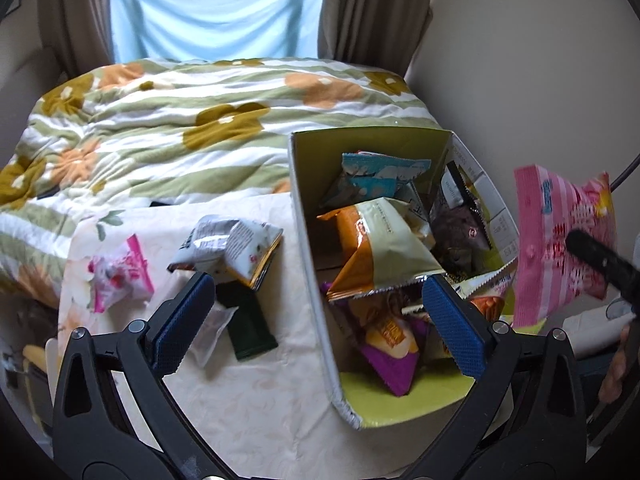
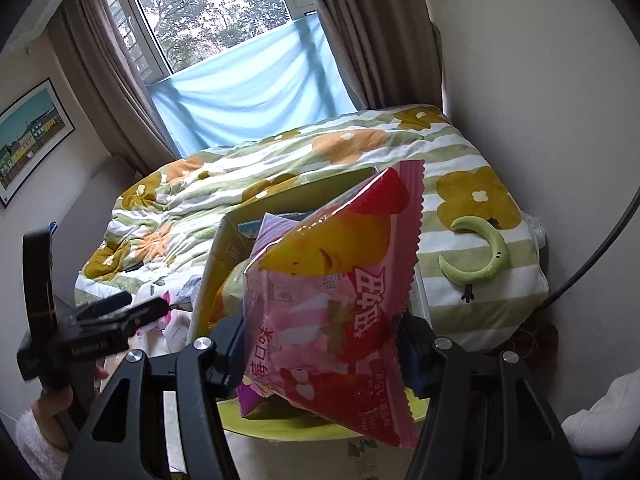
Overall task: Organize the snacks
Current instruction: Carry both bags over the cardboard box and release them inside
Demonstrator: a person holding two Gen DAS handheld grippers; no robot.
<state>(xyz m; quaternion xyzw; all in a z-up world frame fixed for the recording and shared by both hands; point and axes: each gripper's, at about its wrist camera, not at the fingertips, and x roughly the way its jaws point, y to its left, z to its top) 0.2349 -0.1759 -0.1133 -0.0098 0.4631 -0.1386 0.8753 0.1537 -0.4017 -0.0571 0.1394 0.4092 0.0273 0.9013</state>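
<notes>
A cardboard box point(image 1: 310, 248) with a yellow-green inside stands on the cream cloth and holds several snack packets. An orange and cream packet point(image 1: 380, 248) lies on top of them. My left gripper point(image 1: 318, 284) stands open wide astride the box's left wall, with nothing pressed between its blue pads point(image 1: 452, 328). My right gripper point(image 2: 320, 324) is shut on a pink strawberry snack bag point(image 2: 332, 300) and holds it above the box's near right corner. In the left wrist view that pink bag point(image 1: 560, 236) hangs to the right of the box.
Loose on the cloth left of the box lie a silver packet point(image 1: 228, 244), a small pink packet point(image 1: 120, 276) and a dark green packet point(image 1: 248, 320). Behind is a bed with a floral quilt point(image 1: 180, 120). A wall point(image 1: 520, 80) stands close on the right. A green moon plush point(image 2: 484, 256) lies on the bedding.
</notes>
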